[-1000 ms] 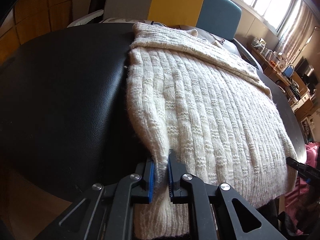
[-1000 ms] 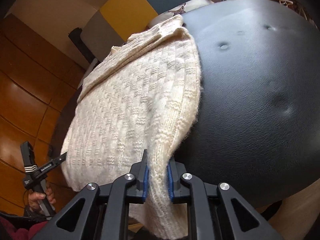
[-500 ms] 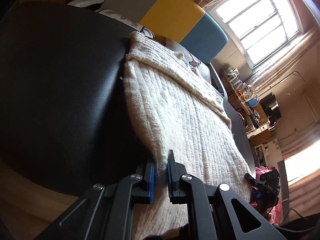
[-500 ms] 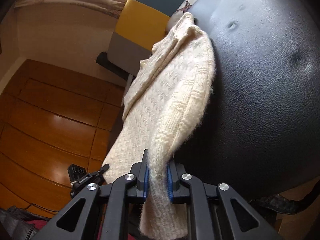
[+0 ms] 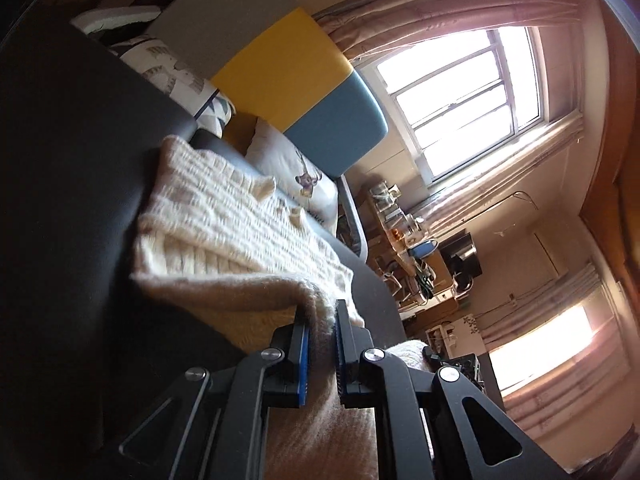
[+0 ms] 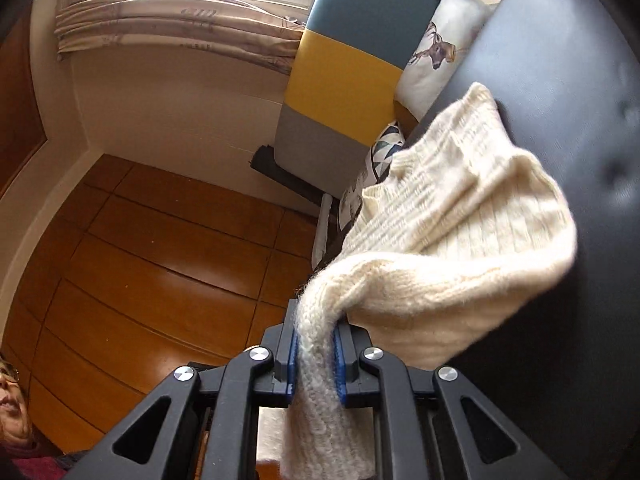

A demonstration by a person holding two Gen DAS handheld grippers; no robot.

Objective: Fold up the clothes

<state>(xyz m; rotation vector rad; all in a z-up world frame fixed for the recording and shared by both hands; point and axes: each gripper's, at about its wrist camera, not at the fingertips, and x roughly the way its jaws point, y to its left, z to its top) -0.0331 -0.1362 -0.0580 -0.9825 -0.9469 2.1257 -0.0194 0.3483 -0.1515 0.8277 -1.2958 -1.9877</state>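
Black leather upholstery [image 5: 72, 184] fills the near ground in both wrist views, dimpled with button tufts on the right-hand side; a cream knitted sweater [image 5: 224, 232] lies across it, its near hem lifted off the surface and curling back over the part that rests flat. Closest to the lens, the left gripper [image 5: 322, 332] has its blue-padded jaws drawn in tight on one corner of that hem, knit bunched between them and trailing down past the fingers; the right gripper [image 6: 315, 340] is likewise clamped on the other corner, a thick roll of cream knit pinched between its pads and hanging below. Beyond the grippers the sweater's raised edge sags in a loose fold, while its far end stays on the leather; past it, printed cushions [image 6: 432, 56], one with a deer motif, lean against a headboard panel [image 5: 288, 76] banded grey, yellow and teal; farther off stand a cluttered desk [image 5: 416, 248], pale curtains [image 5: 460, 12] and a bright window [image 5: 464, 96]; wood-panelled wall [image 6: 132, 264] shows in the right wrist view.
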